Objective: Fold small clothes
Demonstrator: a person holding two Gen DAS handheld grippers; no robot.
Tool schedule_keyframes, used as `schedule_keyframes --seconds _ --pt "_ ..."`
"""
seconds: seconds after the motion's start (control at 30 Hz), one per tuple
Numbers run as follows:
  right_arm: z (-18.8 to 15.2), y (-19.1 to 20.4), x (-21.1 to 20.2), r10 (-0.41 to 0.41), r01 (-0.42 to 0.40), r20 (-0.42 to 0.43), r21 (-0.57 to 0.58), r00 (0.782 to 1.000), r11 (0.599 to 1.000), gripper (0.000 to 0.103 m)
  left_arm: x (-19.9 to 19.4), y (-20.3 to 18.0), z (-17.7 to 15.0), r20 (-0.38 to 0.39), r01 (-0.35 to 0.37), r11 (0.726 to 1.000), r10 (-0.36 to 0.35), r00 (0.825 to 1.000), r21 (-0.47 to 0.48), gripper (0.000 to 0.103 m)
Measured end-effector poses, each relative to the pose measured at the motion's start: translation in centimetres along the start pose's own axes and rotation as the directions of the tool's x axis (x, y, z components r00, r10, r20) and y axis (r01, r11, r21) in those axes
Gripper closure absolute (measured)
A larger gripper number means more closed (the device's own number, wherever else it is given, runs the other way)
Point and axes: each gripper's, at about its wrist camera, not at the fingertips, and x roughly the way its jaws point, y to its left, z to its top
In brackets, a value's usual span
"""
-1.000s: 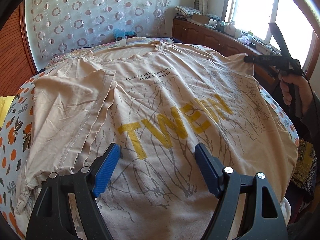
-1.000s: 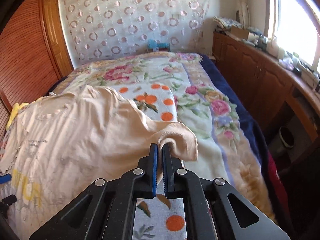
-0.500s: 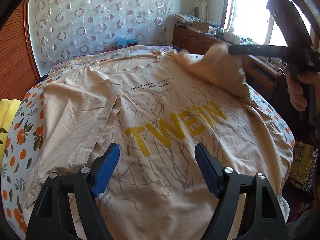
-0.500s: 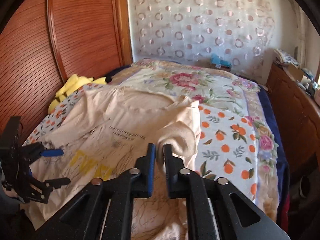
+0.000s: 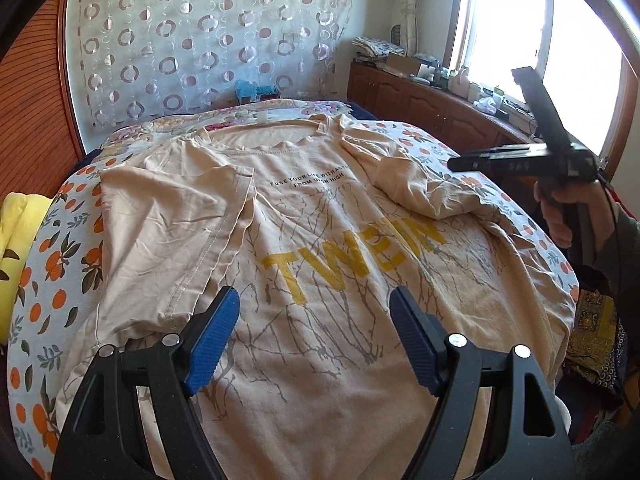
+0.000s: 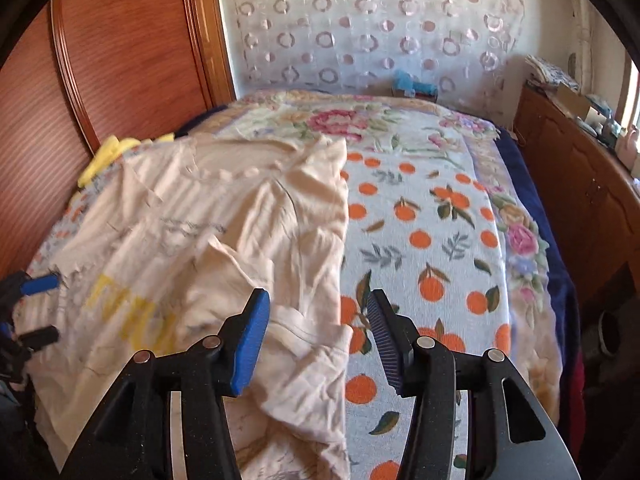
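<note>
T-shirt [image 5: 320, 248] lies front-up on the bed [image 6: 432, 240], both sleeves folded inward. I see my left gripper [image 5: 314, 336] and right gripper [image 6: 316, 332] spread wide, holding nothing.

One beige T-shirt [image 5: 328, 280], one orange-print bedspread [image 6: 432, 248], one yellow cloth [image 5: 16, 232], two grippers [image 5: 314, 336] [image 6: 316, 332].

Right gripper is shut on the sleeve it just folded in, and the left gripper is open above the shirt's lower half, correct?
Not quite. The right gripper is open: its own wrist view shows the jaws spread wide, with the folded-in sleeve lying loose on the T-shirt below them. The rest holds: the left gripper is open above the shirt's lower half.
</note>
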Motion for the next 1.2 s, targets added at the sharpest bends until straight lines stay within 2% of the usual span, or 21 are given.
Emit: schedule_keyframes --seconds 0.1,0.23,0.27,0.3,0.33,0.37,0.6,0.8,0.97,1.2 --pt "-0.5 -0.8 1.5 0.001 0.001 -0.045 0.045 0.999 0.999 0.050 -0.1 0.1 -0.3 -0.004 0.001 1.000 -0.001 1.000 -0.002 0.025" --pt "-1.2 -0.9 1.4 0.043 -0.039 -0.051 0.067 0.998 0.997 0.051 -0.3 0.3 -0.6 -0.003 0.005 1.000 -0.005 1.000 -0.011 0.025" --pt "-1.3 -0.7 1.2 0.055 -0.052 -0.045 0.060 0.997 0.997 0.068 -0.2 0.3 -0.6 -0.003 0.005 1.000 -0.005 1.000 -0.012 0.025" --pt "-1.4 -0.3 0.8 0.063 -0.062 -0.037 0.042 0.997 0.997 0.093 -0.2 0.3 -0.6 -0.003 0.004 1.000 -0.004 1.000 -0.012 0.025" --pt "-1.4 0.0 0.3 0.053 -0.053 -0.027 0.008 0.998 0.999 0.100 -0.2 0.3 -0.6 -0.004 0.004 1.000 -0.004 1.000 -0.011 0.025" --pt "-1.5 0.5 -0.4 0.042 -0.042 -0.014 -0.021 0.999 0.999 0.100 -0.2 0.3 -0.6 -0.003 0.004 1.000 -0.004 1.000 -0.011 0.025" --pt "-2.7 2.6 -4.6 0.146 -0.142 0.038 -0.081 0.989 0.987 0.100 -0.3 0.3 -0.5 0.002 0.004 1.000 -0.004 1.000 -0.015 0.025" --pt "-6.0 3.1 -5.5 0.217 -0.217 -0.010 -0.091 0.976 0.972 0.100 -0.5 0.3 -0.4 0.010 0.004 1.000 -0.004 1.000 -0.019 0.025" --pt "-7.8 4.2 -4.3 0.209 -0.212 -0.036 -0.102 0.977 0.972 0.100 -0.5 -0.2 -0.1 0.011 0.004 1.000 -0.004 1.000 -0.006 0.025" --pt "-8.9 4.5 -5.4 0.189 -0.192 -0.031 -0.098 0.981 0.977 0.100 -0.5 -0.8 0.4 0.013 0.004 1.000 -0.004 1.000 0.009 0.025"
